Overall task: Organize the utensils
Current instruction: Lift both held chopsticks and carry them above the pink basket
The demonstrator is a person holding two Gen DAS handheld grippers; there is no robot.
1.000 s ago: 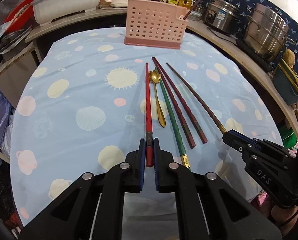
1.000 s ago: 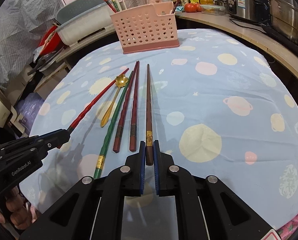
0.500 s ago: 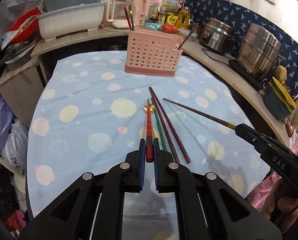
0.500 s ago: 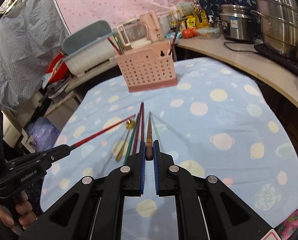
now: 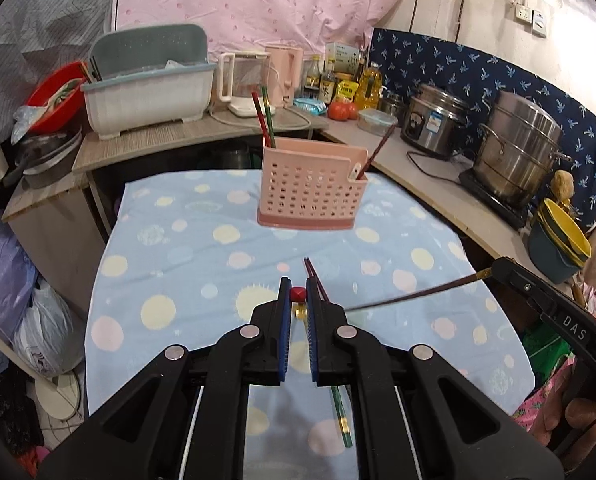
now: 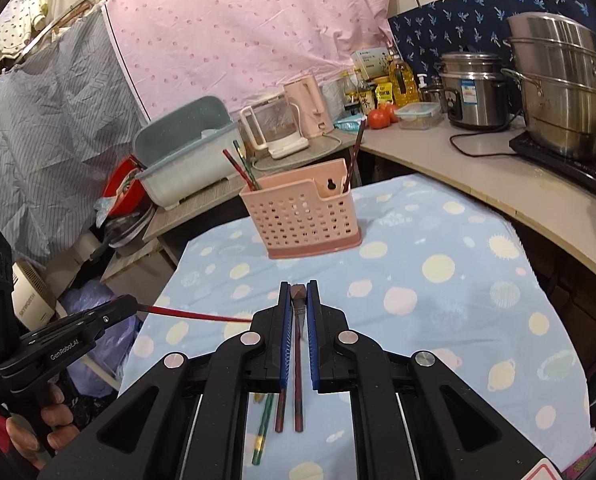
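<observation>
Both chopsticks lifted, ready to carry to the pink holder

The left hand-held gripper pinches the end of a red chopstick, and the right hand-held gripper pinches a brown chopstick; both sticks hang in the air above the table. This looks like the carry step: next, each stick needs tipping upright and lowering into the pink utensil holder at the table's far end, where other chopsticks already stand. A green chopstick and two dark red chopsticks lie on the cloth below. The cloth between grippers and holder is open; the holder's rim and the table's right edge near the counter need care.
</observation>
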